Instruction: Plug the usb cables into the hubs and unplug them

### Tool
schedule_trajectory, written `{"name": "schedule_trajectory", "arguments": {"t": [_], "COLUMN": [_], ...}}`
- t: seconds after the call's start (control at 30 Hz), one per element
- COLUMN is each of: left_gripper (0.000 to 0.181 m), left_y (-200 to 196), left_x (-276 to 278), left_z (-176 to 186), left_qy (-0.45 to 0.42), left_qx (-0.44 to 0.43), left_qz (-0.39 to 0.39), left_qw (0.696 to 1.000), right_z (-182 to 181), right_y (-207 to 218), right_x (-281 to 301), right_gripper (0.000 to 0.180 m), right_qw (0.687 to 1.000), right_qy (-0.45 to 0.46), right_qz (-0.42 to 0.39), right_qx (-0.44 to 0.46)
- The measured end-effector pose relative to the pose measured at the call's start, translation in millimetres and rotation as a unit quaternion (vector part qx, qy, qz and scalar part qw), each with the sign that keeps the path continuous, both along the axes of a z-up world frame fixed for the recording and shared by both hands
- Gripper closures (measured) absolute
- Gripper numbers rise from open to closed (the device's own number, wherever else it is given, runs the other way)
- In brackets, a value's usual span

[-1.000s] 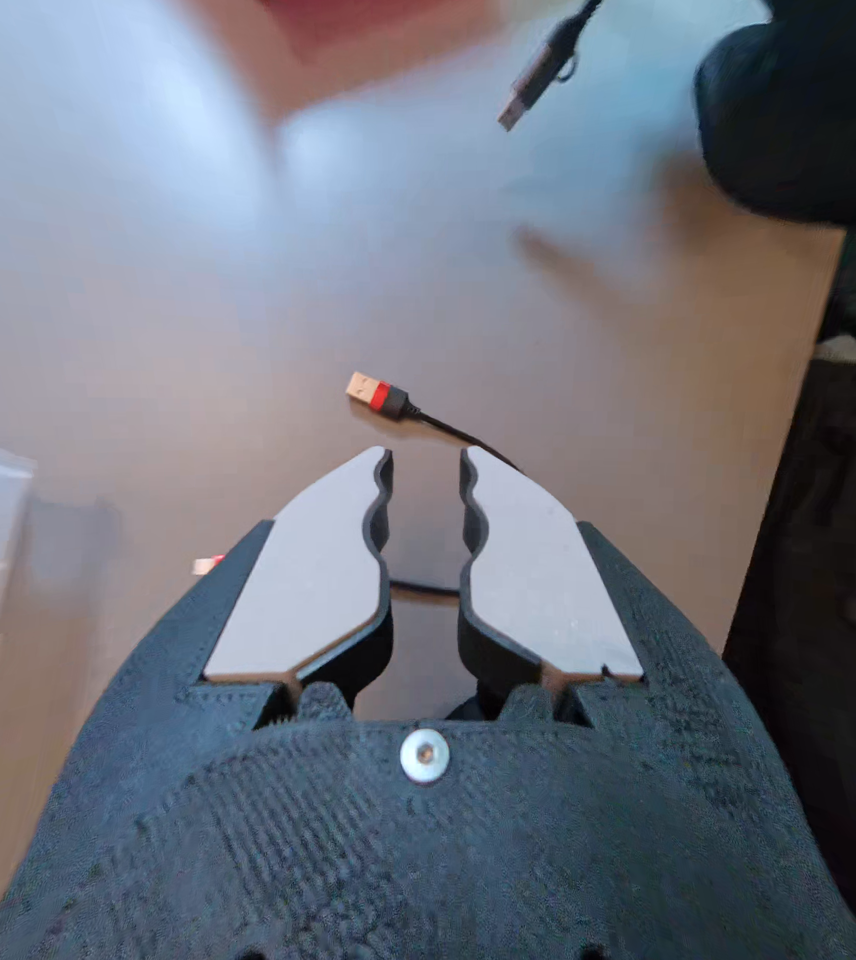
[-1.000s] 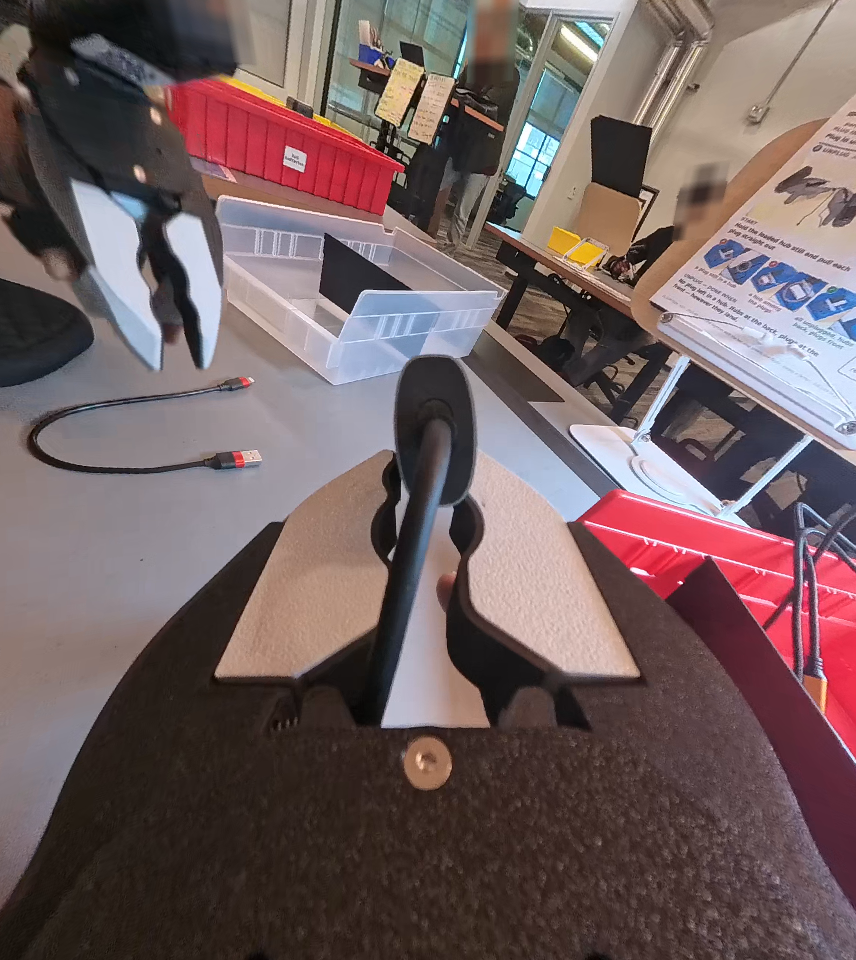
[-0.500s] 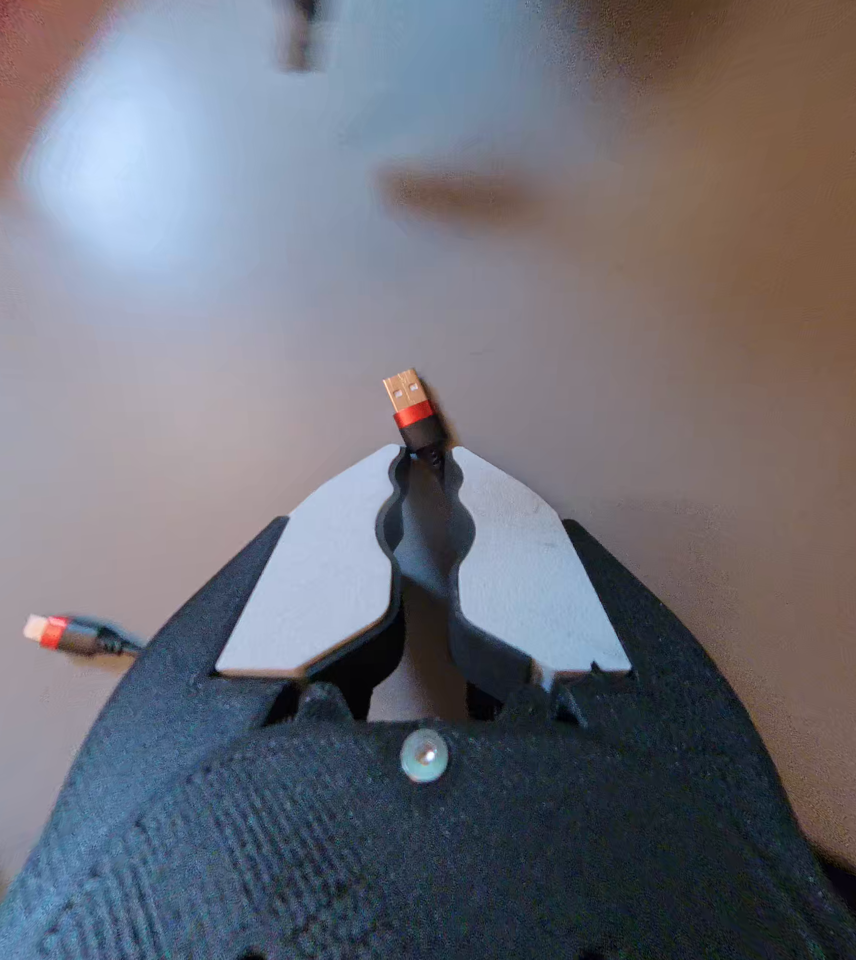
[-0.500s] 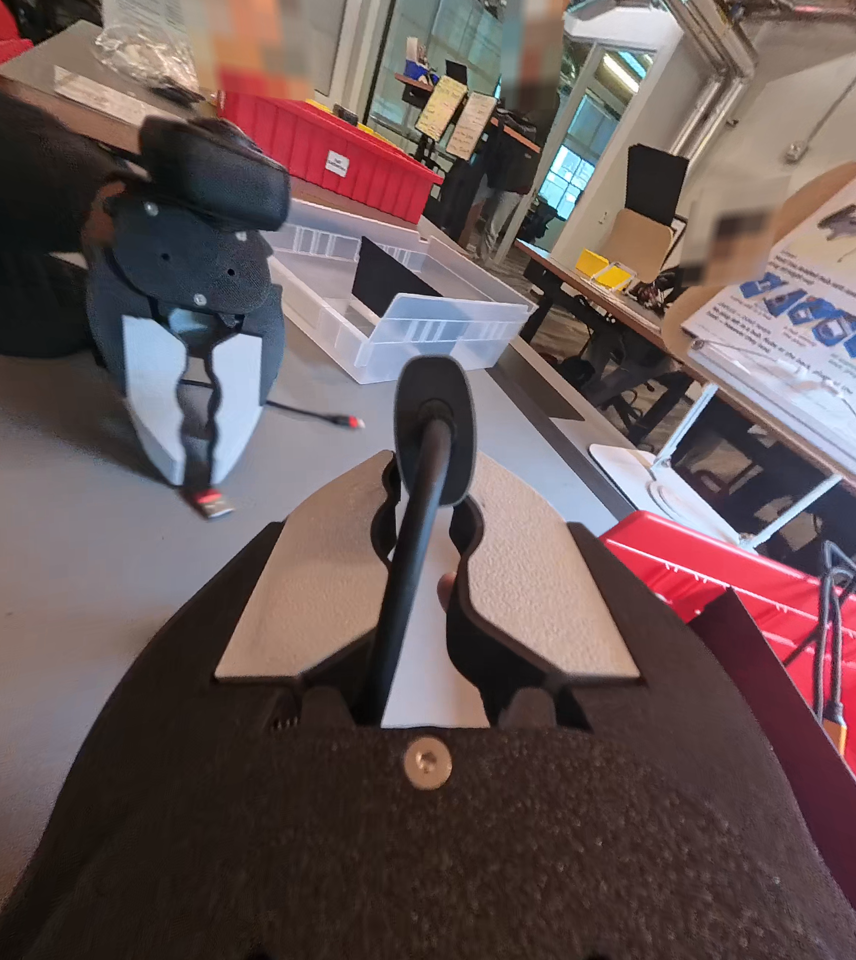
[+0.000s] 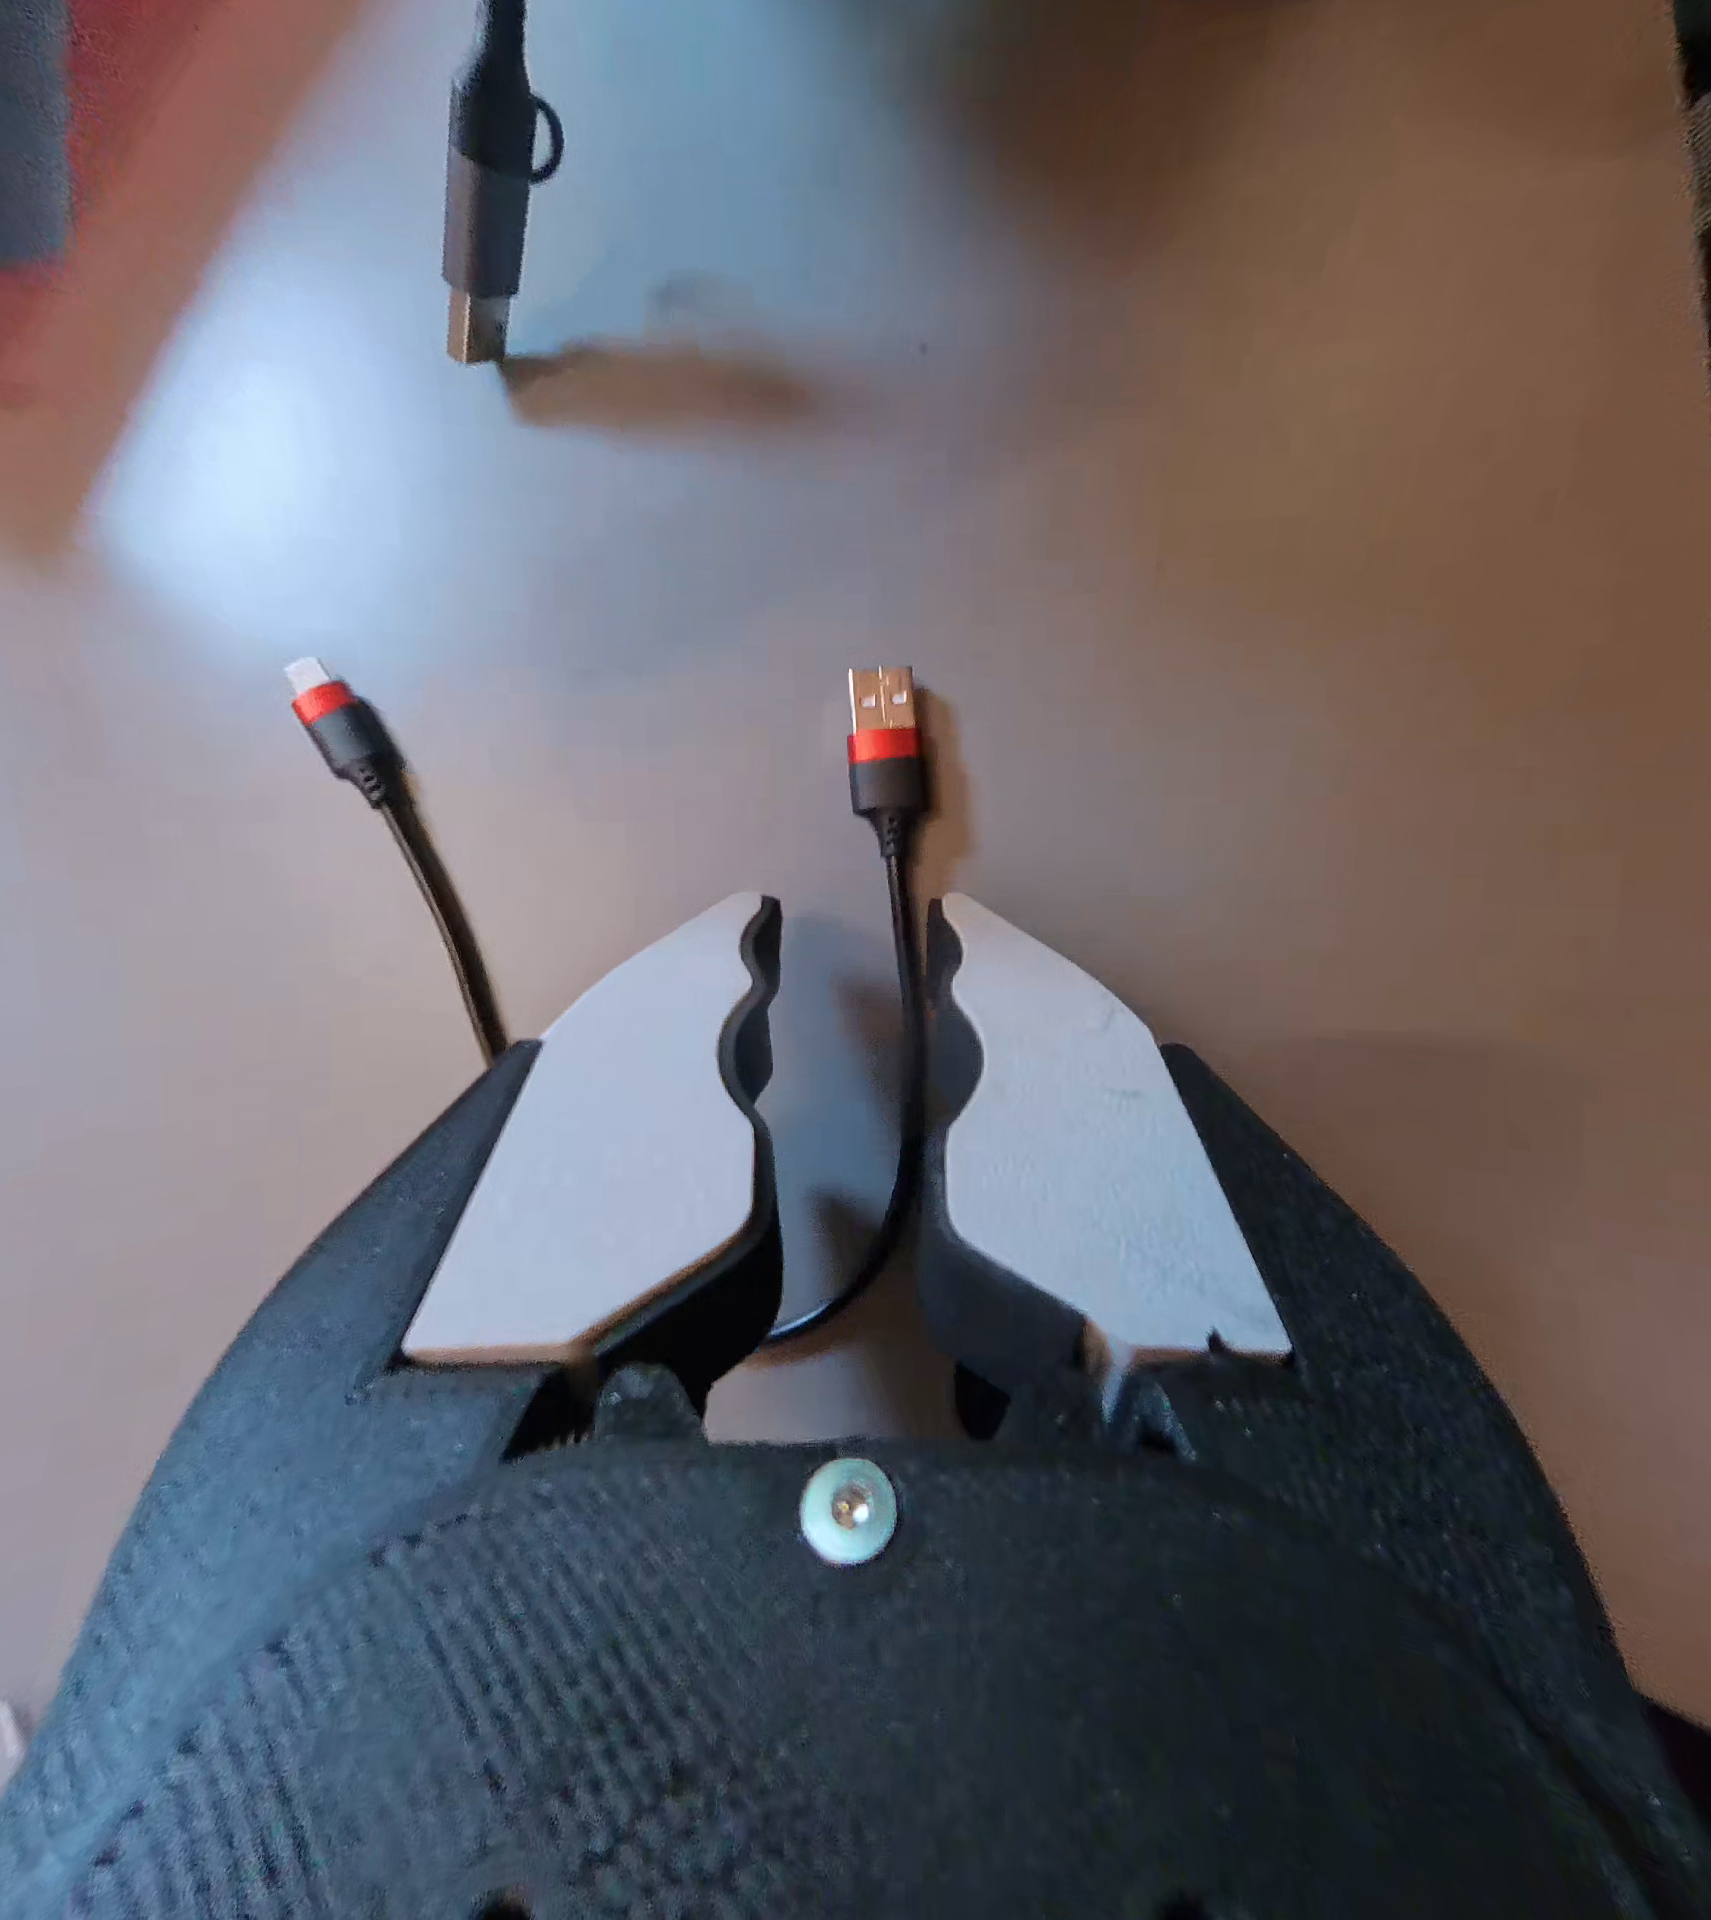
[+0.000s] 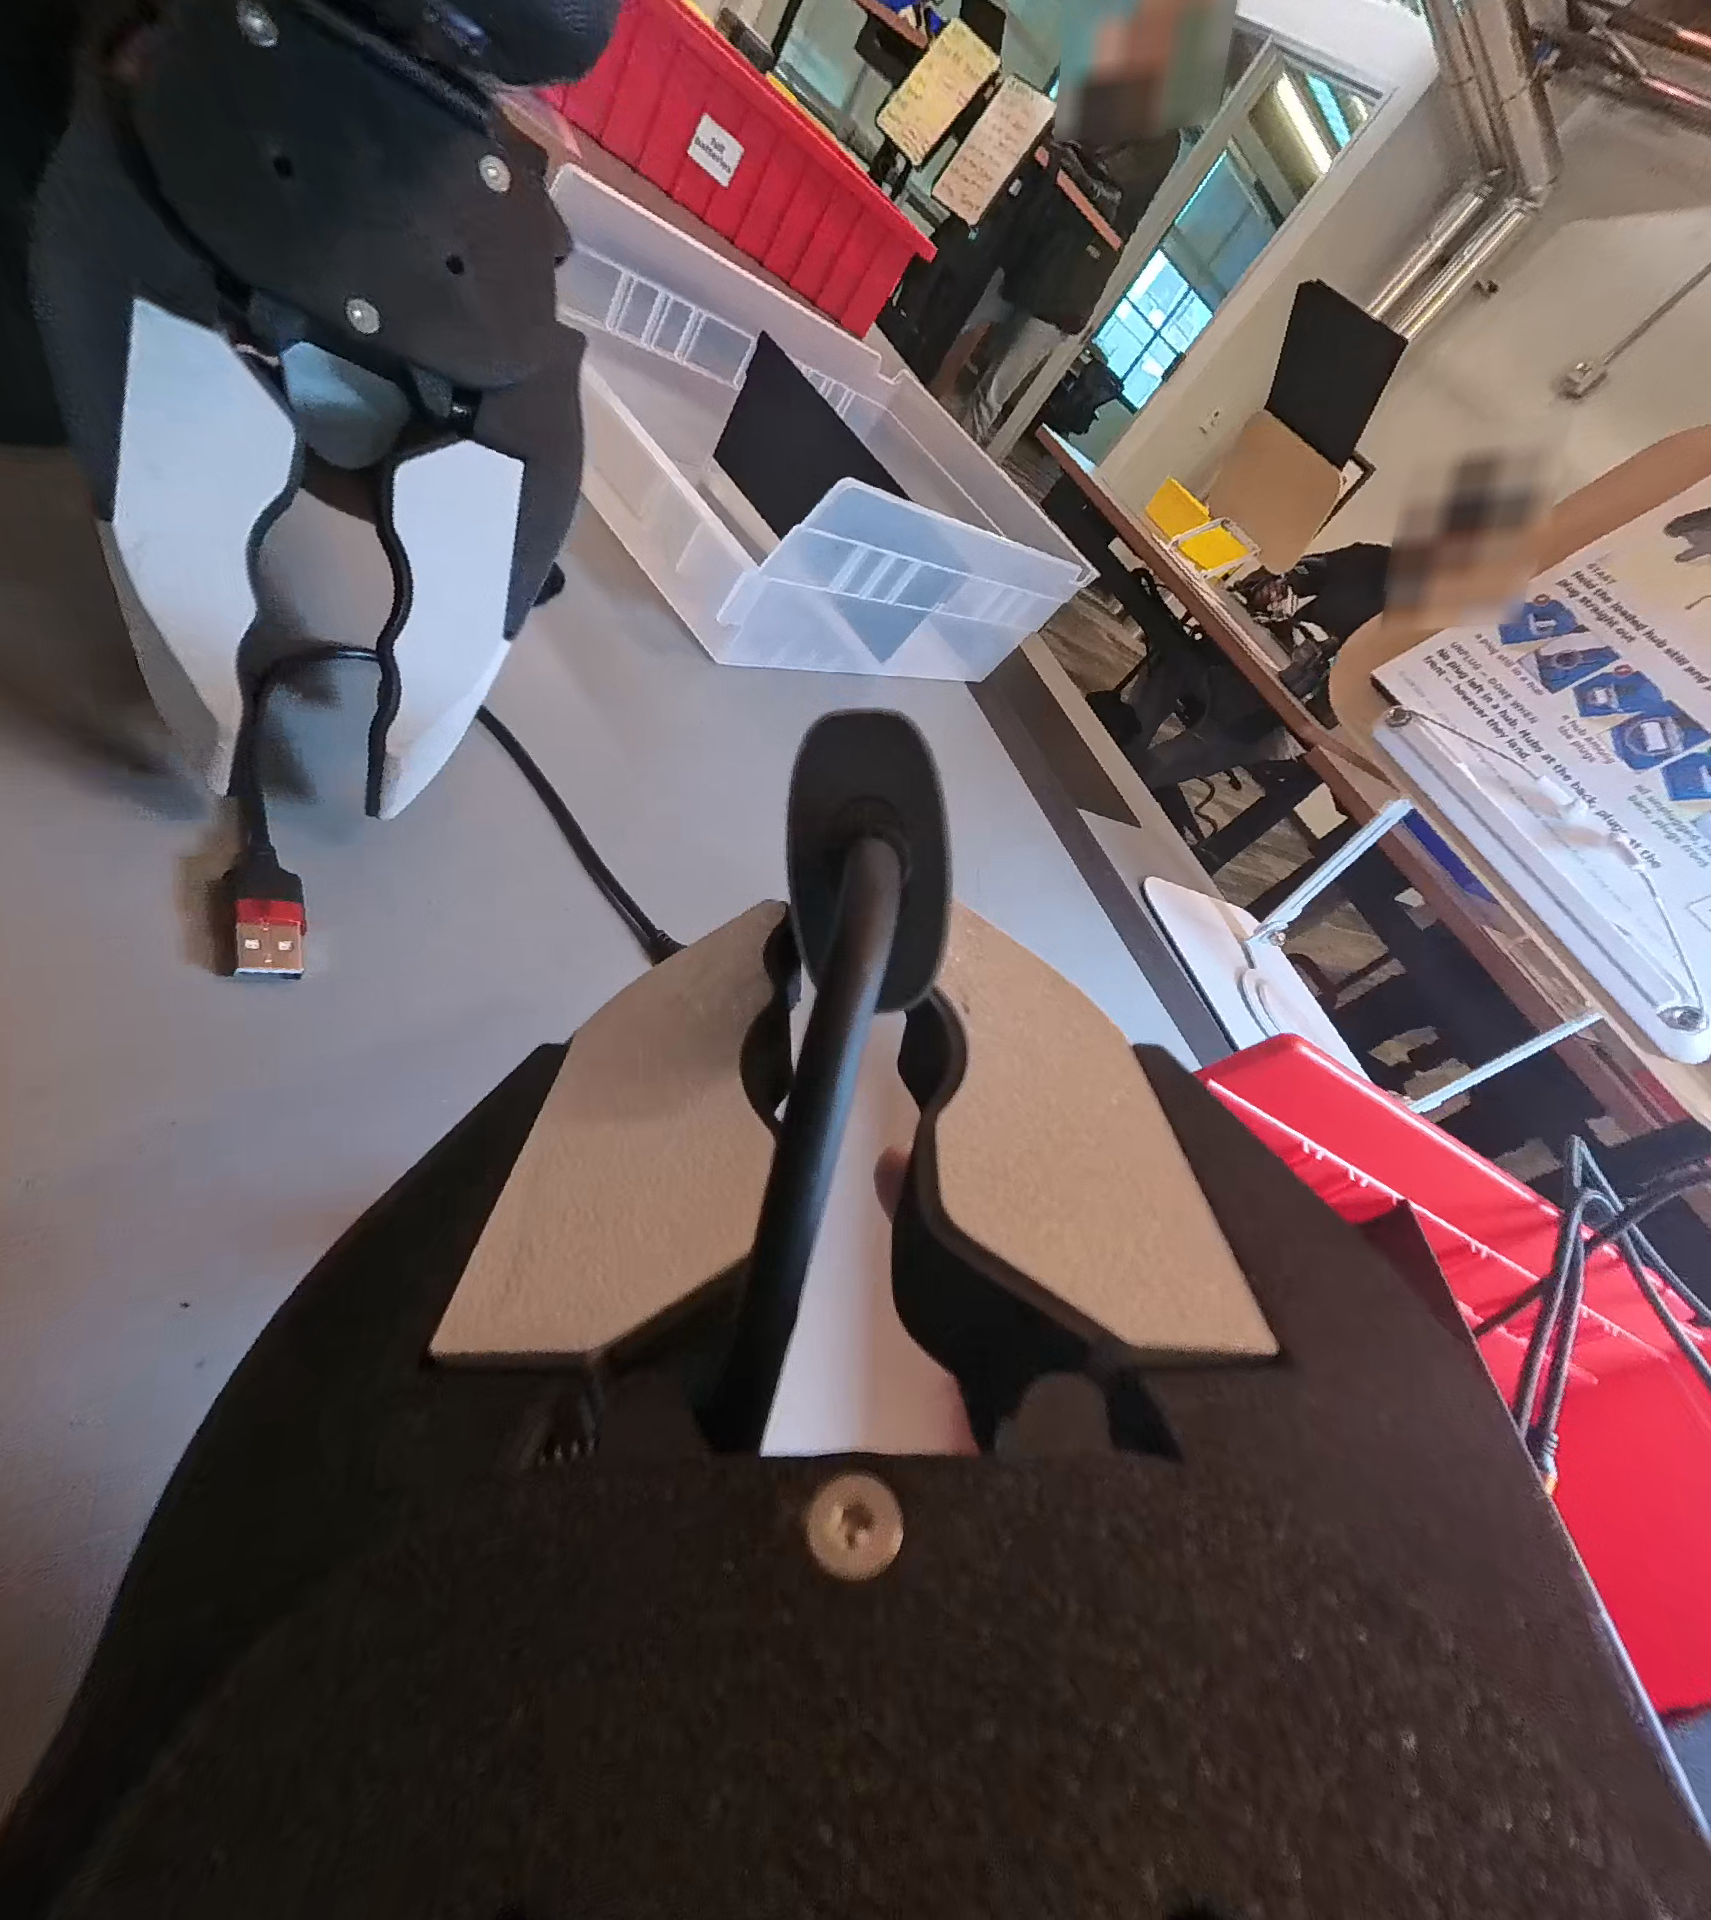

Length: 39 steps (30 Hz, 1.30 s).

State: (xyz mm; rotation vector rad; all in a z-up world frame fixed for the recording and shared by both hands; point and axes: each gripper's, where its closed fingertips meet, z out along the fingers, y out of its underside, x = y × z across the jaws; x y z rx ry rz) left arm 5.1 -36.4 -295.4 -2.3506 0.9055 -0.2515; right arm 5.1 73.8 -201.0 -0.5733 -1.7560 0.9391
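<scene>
A black cable lies on the grey table (image 5: 1246, 727) with a red-collared USB-A plug (image 5: 882, 727) ahead of my left gripper (image 5: 856, 914). Its small red-collared plug (image 5: 319, 707) lies to the left. The left jaws stand apart, and the cable runs between them beside the right finger. In the right wrist view the left gripper (image 6: 311, 779) stands over the same plug (image 6: 267, 925). My right gripper (image 6: 866, 925) is shut on a black hub (image 6: 866, 831) held above the table. The hub's lead runs back between the fingers, and its grey plug (image 5: 482, 260) hangs at the top of the left wrist view.
A clear plastic bin (image 6: 830, 540) stands behind the left gripper, with a red bin (image 6: 757, 197) beyond it. A red bin (image 6: 1557, 1351) holding cables sits off the table's right edge. An instruction board (image 6: 1609, 727) stands on the right. Left tips to right tips: about 15 centimeters.
The left jaws were shut on the cable just behind the USB-A plug and have now opened. The plug lies farther ahead of the fingertips. The small plug end has swung forward on the left.
</scene>
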Motion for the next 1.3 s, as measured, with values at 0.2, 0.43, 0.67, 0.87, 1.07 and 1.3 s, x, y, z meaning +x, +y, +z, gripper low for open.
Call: {"name": "schedule_trajectory", "arguments": {"t": [0.2,0.43,0.67,0.87,1.07,1.3], "left_gripper": [0.159,0.163,0.178,0.178,0.174,0.166], "left_y": [21.7,18.9,41.2,37.6,-8.6,10.5], "left_x": [-51.3,-70.1,-85.9,-69.7,-15.7,-63.0], "left_z": [10.8,-8.0,20.2,135.3,77.7,49.4], "left_qy": [0.043,0.021,0.057,0.064,-0.008,-0.056], "left_qx": [0.023,-0.045,0.050,0.276,0.188,0.091], "left_qz": [0.135,0.188,0.211,0.159,0.036,0.204], "left_qw": [0.990,0.981,0.974,0.946,0.981,0.973], "right_z": [7.7,13.8,22.6,43.2,51.4,41.1], "right_y": [2.8,2.9,7.4,18.6,21.8,18.3], "right_x": [1.1,2.4,3.8,7.3,10.2,5.1], "right_gripper": [0.163,0.163,0.163,0.163,0.163,0.163], "right_qw": [1.000,1.000,0.999,0.995,0.993,0.995], "right_qy": [0.013,0.022,0.037,0.078,0.092,0.074], "right_qz": [-0.006,-0.011,-0.023,-0.049,-0.056,-0.053], "right_qx": [-0.009,-0.010,-0.013,-0.038,-0.043,-0.036]}}
